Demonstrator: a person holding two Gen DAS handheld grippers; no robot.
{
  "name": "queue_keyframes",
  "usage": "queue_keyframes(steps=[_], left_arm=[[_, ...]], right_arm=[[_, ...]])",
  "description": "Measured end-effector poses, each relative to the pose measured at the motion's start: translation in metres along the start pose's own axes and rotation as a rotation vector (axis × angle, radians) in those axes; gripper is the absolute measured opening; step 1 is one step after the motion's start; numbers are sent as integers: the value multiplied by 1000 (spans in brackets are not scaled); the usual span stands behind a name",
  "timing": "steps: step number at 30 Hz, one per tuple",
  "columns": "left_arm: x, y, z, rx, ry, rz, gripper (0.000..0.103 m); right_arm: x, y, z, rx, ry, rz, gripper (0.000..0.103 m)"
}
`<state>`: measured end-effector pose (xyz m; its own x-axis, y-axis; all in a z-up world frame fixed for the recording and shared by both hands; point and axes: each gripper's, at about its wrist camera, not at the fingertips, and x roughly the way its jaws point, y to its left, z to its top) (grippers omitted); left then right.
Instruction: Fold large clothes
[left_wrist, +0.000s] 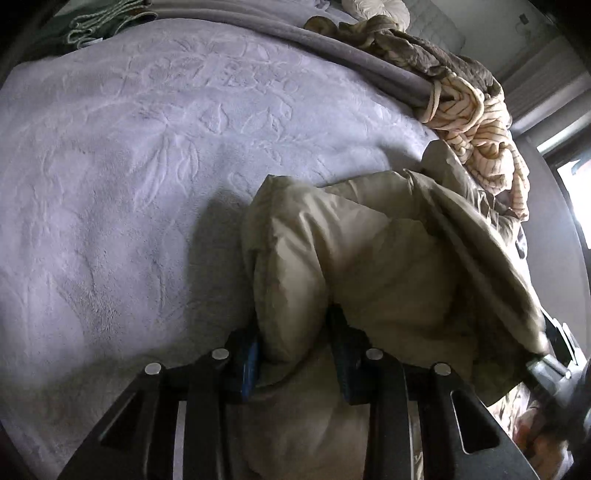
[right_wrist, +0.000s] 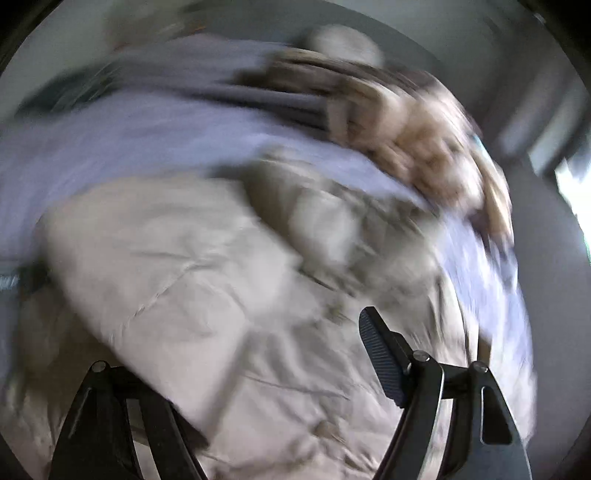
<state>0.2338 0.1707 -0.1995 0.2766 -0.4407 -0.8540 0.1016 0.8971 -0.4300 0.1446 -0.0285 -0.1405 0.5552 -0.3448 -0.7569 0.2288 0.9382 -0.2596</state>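
A puffy beige jacket (left_wrist: 369, 258) lies bunched on a lavender blanket (left_wrist: 129, 166). My left gripper (left_wrist: 295, 354) is shut on a thick padded fold of the jacket, which bulges between its blue pads. In the right wrist view, which is blurred by motion, the jacket (right_wrist: 207, 280) spreads wide below my right gripper (right_wrist: 273, 354). The right gripper's jaws stand wide apart over the fabric; its right finger (right_wrist: 380, 354) shows and the left fingertip is hidden under the jacket. The right gripper's body shows at the lower right of the left wrist view (left_wrist: 554, 369).
A heap of striped cream and brown clothes (left_wrist: 476, 122) lies at the blanket's far right edge. A rolled grey blanket edge (left_wrist: 332, 44) runs along the back. A green fringed cloth (left_wrist: 103, 18) and a round white cushion (left_wrist: 376, 9) sit beyond it. A bright window (left_wrist: 576, 184) is at the right.
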Motion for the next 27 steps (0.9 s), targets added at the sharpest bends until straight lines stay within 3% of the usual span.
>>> queue_keyframes(steps=[3,5,9,10,11,12,13,18,20,24,27], left_arm=[[2,-7,2,30,-4,28,36],[0,-13,4,47,-7,67,36],[-35,-29,12,70,-126,123,36],[-41,-31,14,73,-145,119,36],[-46,-35,18,78,-162,116,36],[-46,-41,23,90,-165,109,36],[-42,-46,26,106,-155,111,36],[3,-56,15,160,-70,220,36],[13,-50,9,142,-60,218,36],[18,-54,9,167,-60,260,36],[13,-58,12,171,-55,276,36]], right_arm=[[9,-79,-25,330,57,162,80],[21,-109,-42,490,113,289,80],[39,-155,-72,823,163,511,79],[42,-162,-79,886,167,548,77],[46,-167,-84,926,173,579,62],[49,-170,-86,943,184,594,31],[54,-172,-88,953,208,597,9],[42,-177,-90,910,180,585,8],[40,-179,-100,892,192,552,8],[58,-187,-123,892,224,538,8],[48,-195,-127,861,210,499,10]])
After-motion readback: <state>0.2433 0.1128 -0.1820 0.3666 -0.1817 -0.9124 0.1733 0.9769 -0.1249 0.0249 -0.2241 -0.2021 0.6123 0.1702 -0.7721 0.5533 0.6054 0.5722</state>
